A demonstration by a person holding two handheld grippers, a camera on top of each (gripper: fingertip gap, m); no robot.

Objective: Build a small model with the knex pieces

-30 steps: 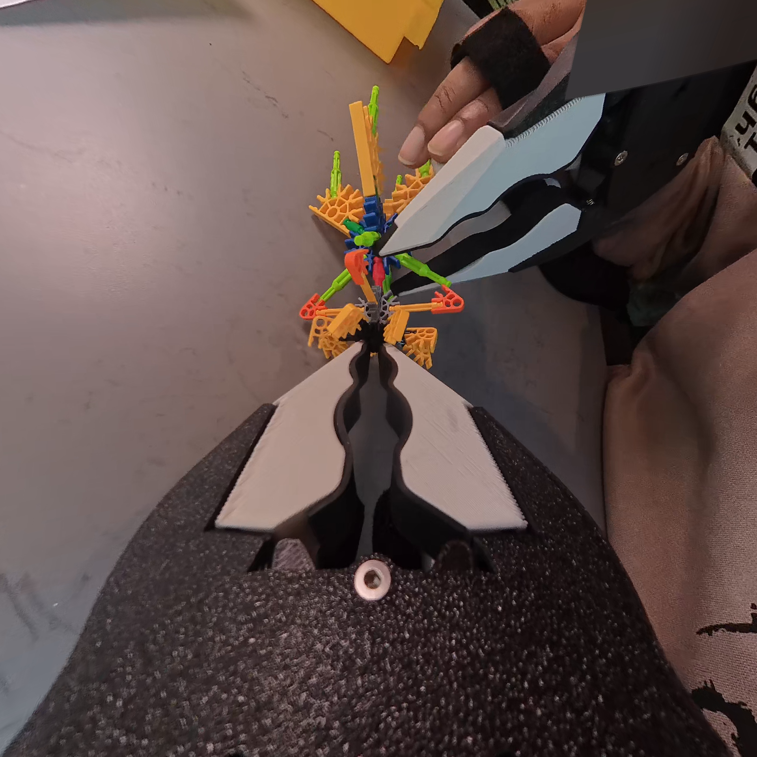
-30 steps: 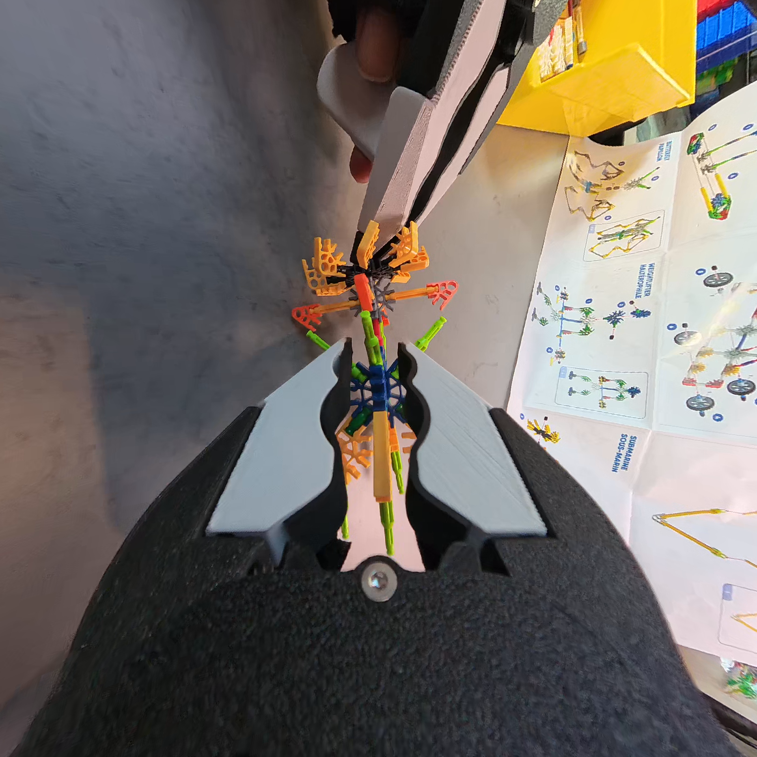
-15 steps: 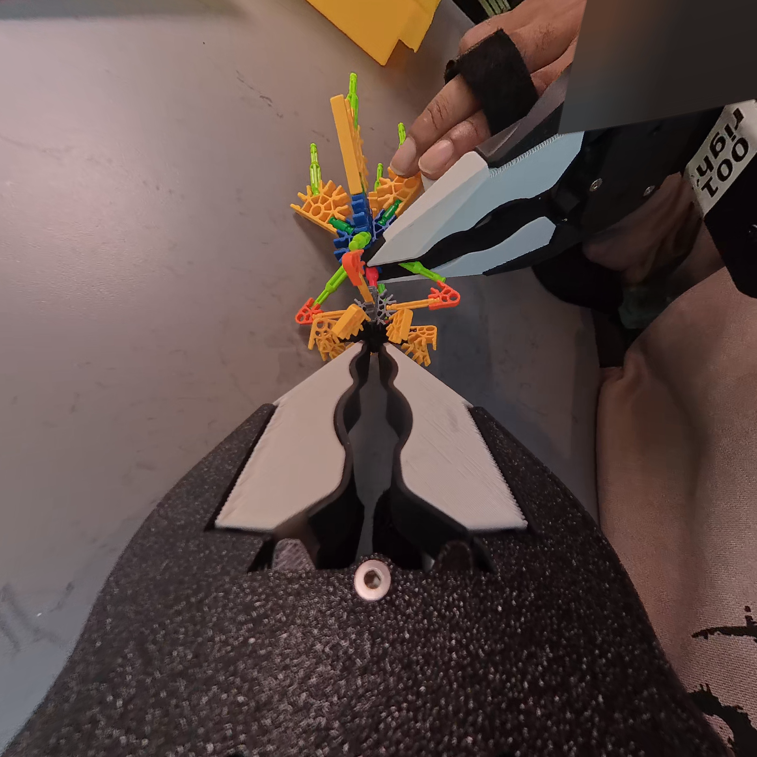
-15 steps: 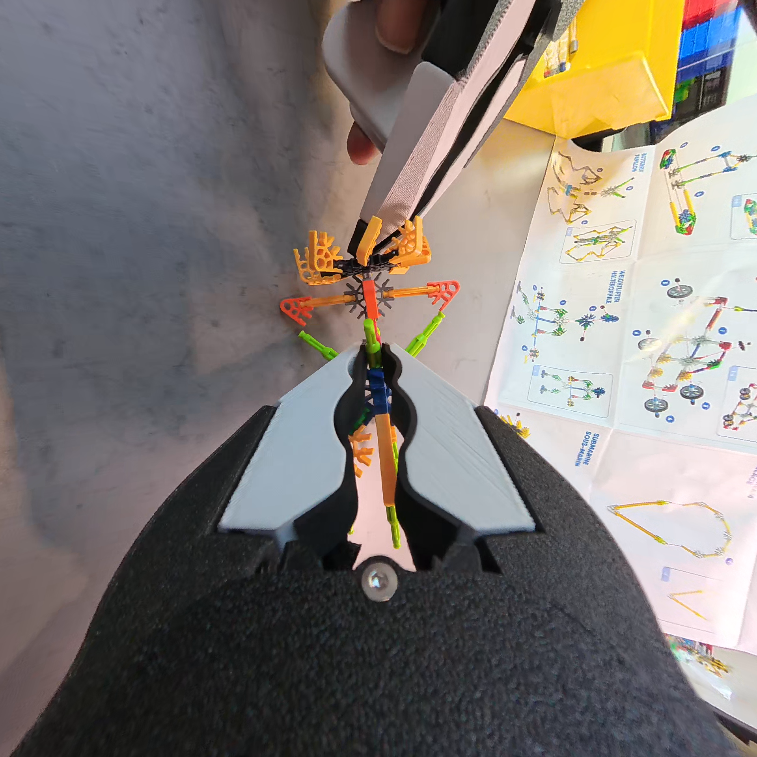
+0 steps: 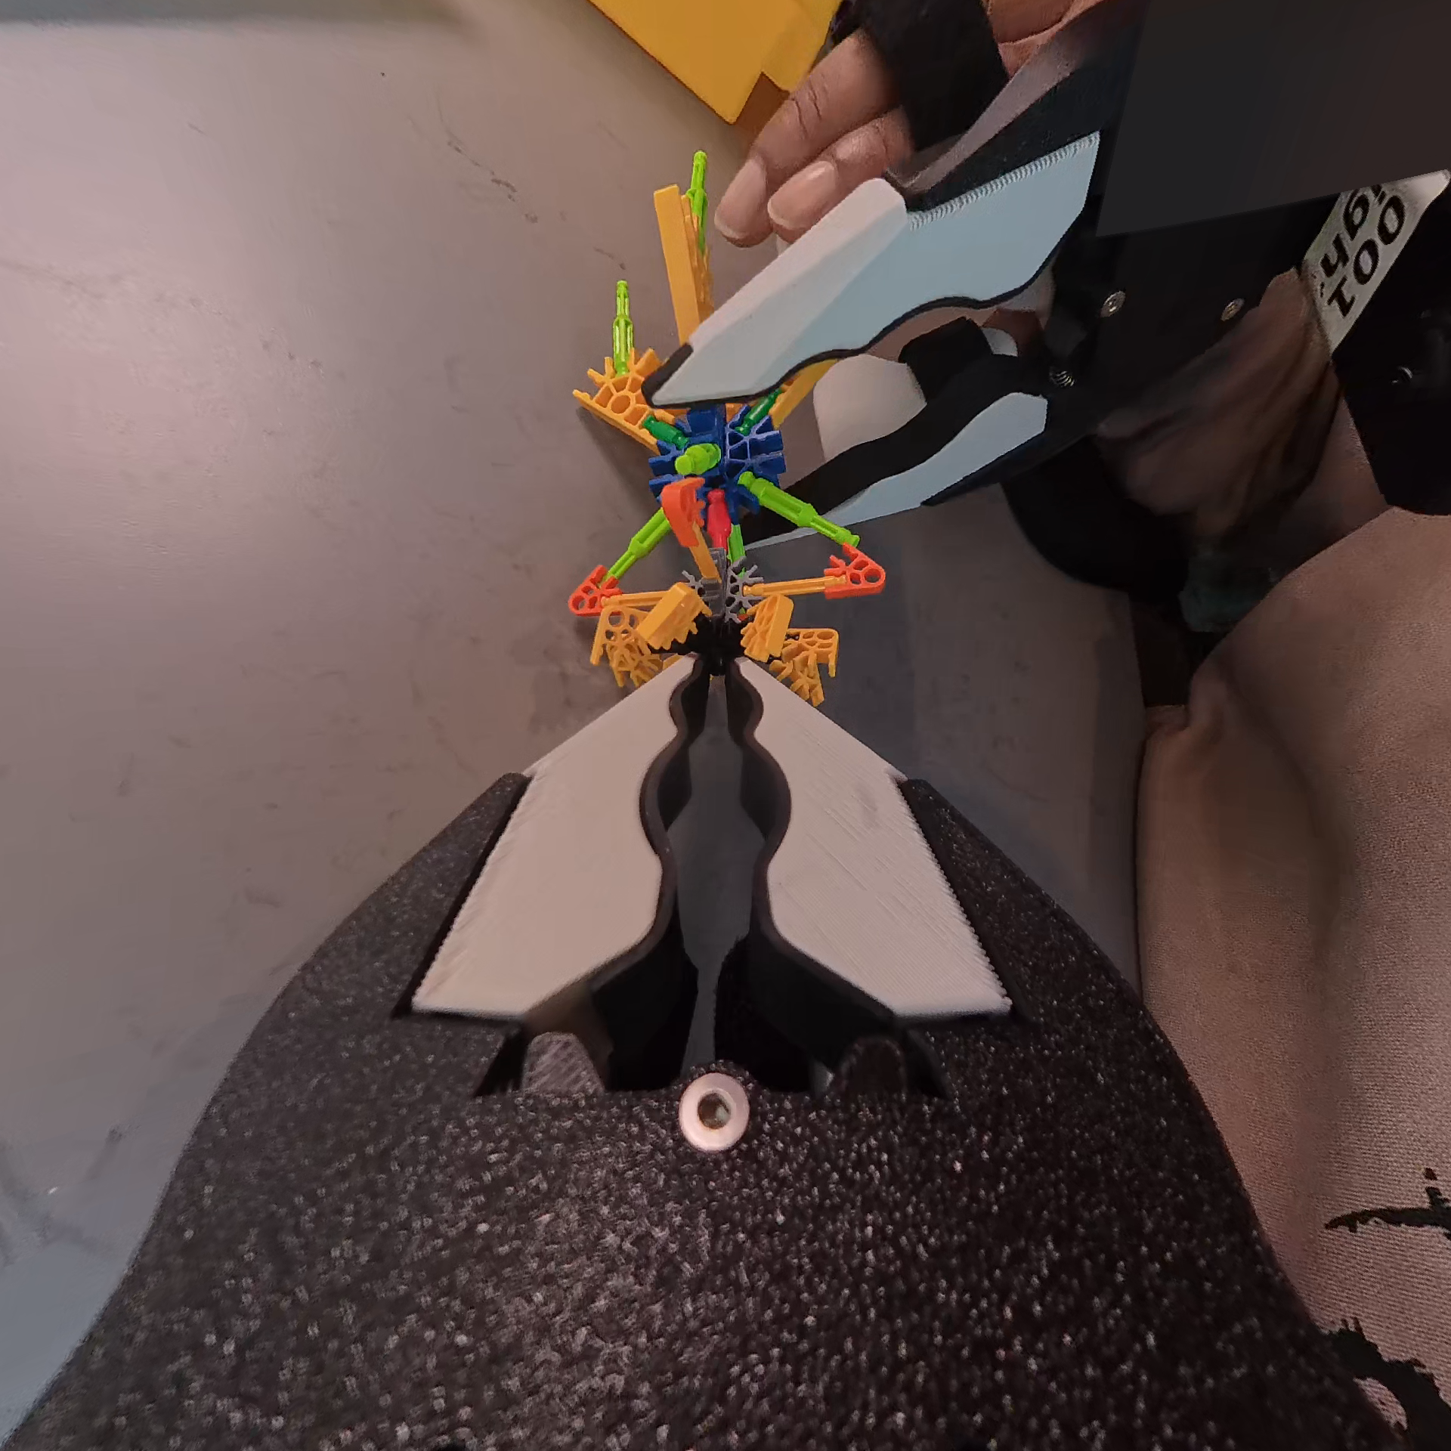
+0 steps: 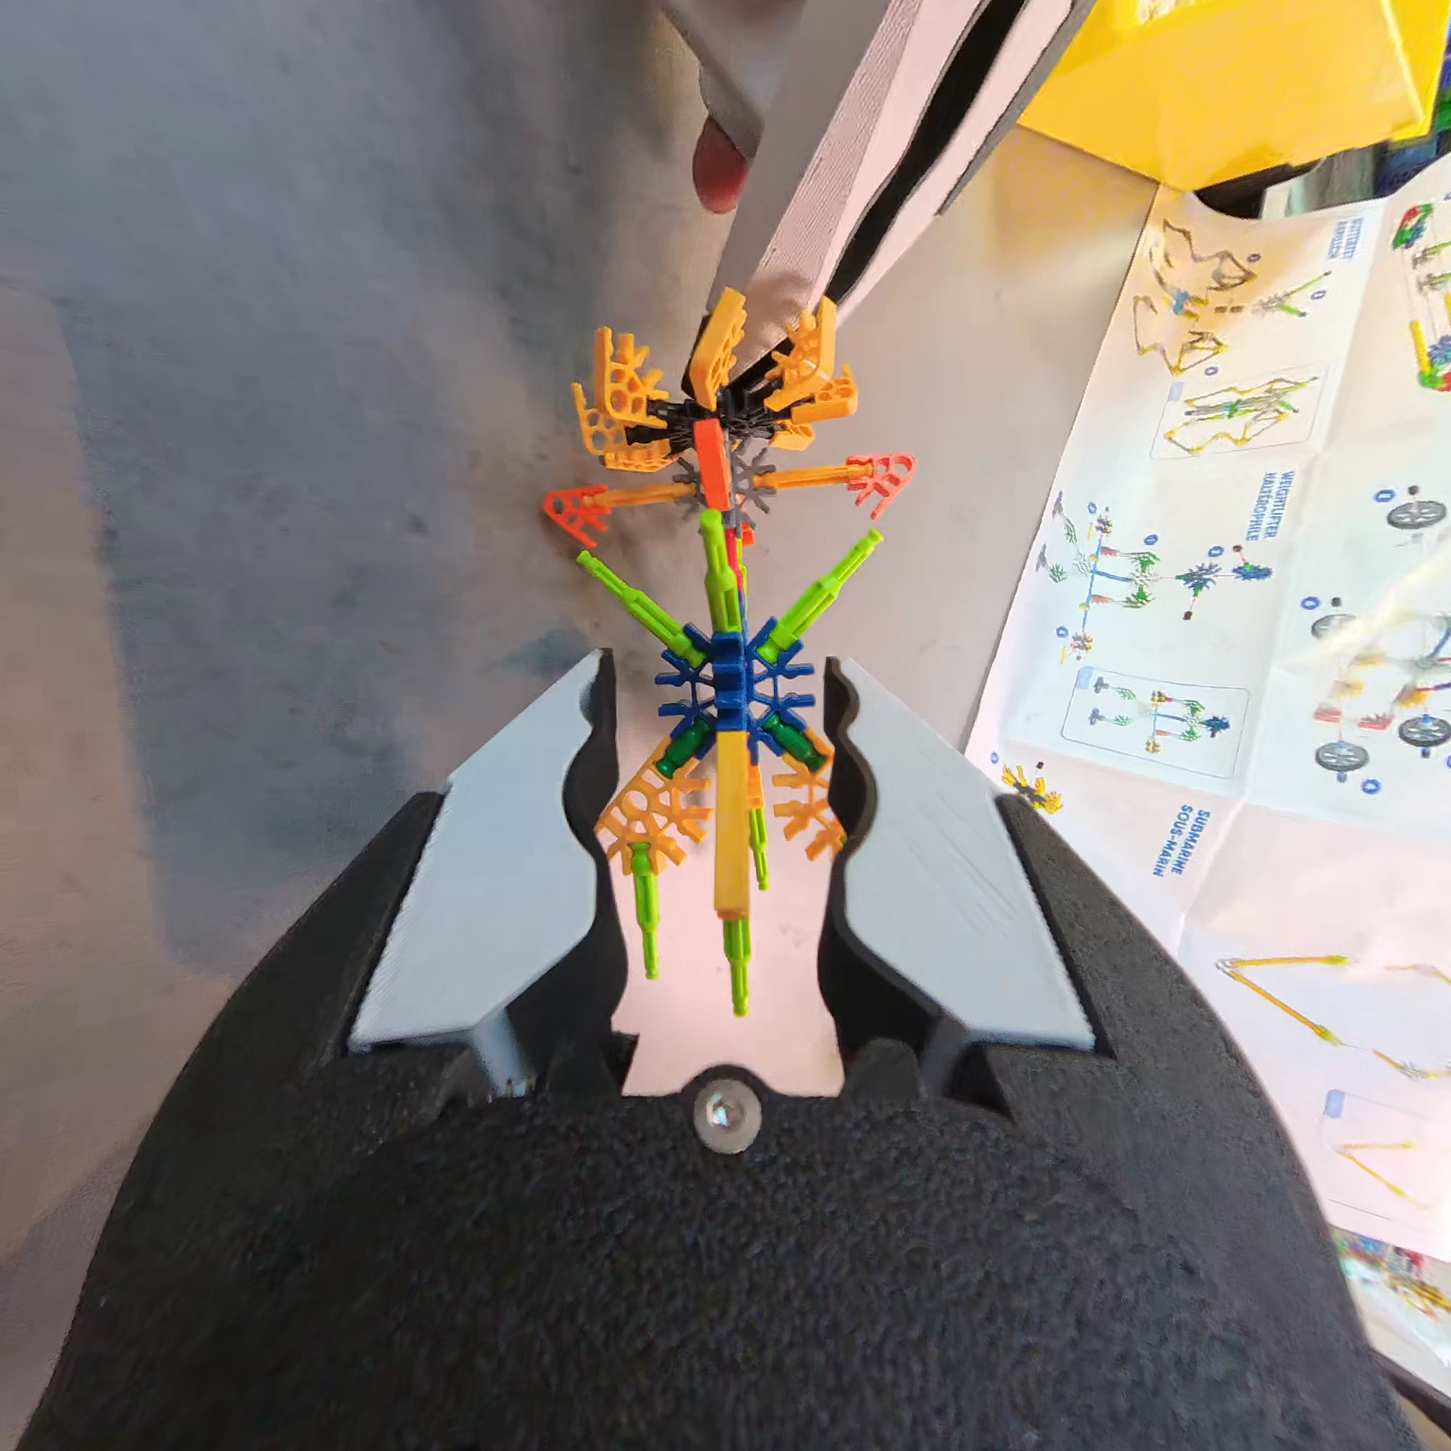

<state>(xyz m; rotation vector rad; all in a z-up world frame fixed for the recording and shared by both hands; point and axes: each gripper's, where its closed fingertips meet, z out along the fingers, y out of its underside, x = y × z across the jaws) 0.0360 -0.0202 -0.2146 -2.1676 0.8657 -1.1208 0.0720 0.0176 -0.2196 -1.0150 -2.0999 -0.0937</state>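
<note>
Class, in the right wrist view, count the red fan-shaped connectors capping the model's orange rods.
2. One red connector caps the left orange rod; the other caps the right rod, both beyond the blue hub. Others may be hidden.

Light: soft daylight is falling brightest at the right.
Glare: the instruction sheet (image 6: 1225, 628) is washing out.
Shadows: dim patches are lying across the desk (image 6: 275, 392).
Edges: fisheye bending and slight blur are showing.

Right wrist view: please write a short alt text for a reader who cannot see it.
The right gripper is open around a colourful toy model of plastic rods and connectors, while the left gripper pinches the model's far end. An instruction sheet lies on the grey table.
</note>
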